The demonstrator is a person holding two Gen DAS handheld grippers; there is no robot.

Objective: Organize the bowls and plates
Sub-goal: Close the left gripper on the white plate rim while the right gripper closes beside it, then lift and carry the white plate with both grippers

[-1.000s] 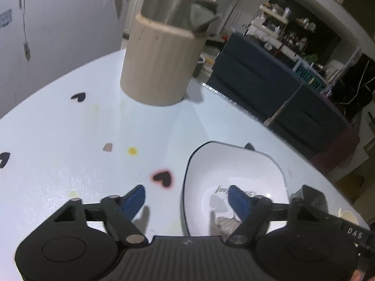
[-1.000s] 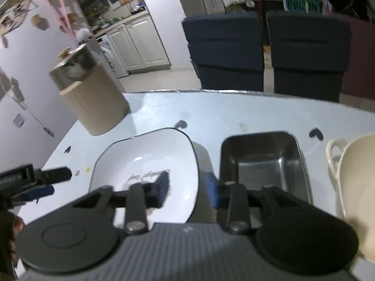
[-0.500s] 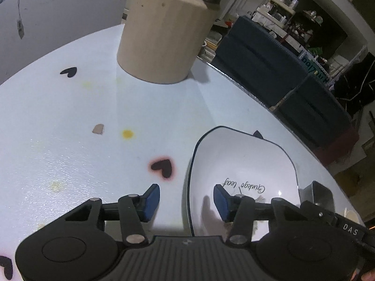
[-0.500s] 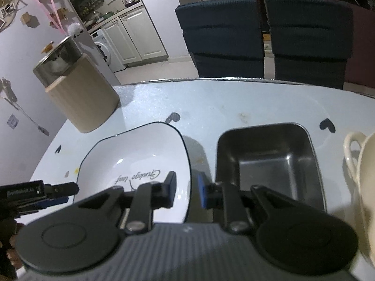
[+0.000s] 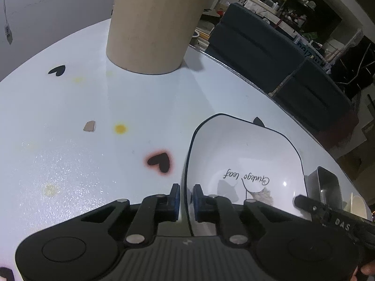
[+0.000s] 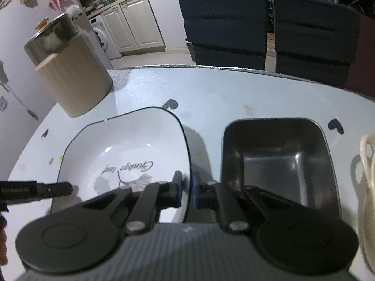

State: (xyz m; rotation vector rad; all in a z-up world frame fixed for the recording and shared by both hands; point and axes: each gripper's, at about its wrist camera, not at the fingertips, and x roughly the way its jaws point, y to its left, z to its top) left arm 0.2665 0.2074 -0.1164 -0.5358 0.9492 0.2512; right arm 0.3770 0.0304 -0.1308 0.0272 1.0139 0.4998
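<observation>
Both claws have come down to the white square plate (image 6: 121, 154) and their jaws, wide apart one second ago, are now closing on its rim. For the left claw (image 5: 186, 200), the plate's left edge stands between the two blue pads, which look pressed on it. On the other side, the right claw (image 6: 186, 190) has the plate's right edge between its pads in the same way.

On the pale worktop (image 5: 70, 140), which carries black heart marks, the plate lies flat, with the words "Ginkgo leaf" and a leaf drawing inside it. Just beside the plate, on its right in the right wrist view, stands a dark metal rectangular tray (image 6: 281, 159). Further right is a cream dish with handles (image 6: 368, 168), only partly in view. A beige ribbed container (image 5: 152, 23) stands well apart at the far left of the worktop. Two dark chairs (image 6: 269, 28) stand behind the far edge.
</observation>
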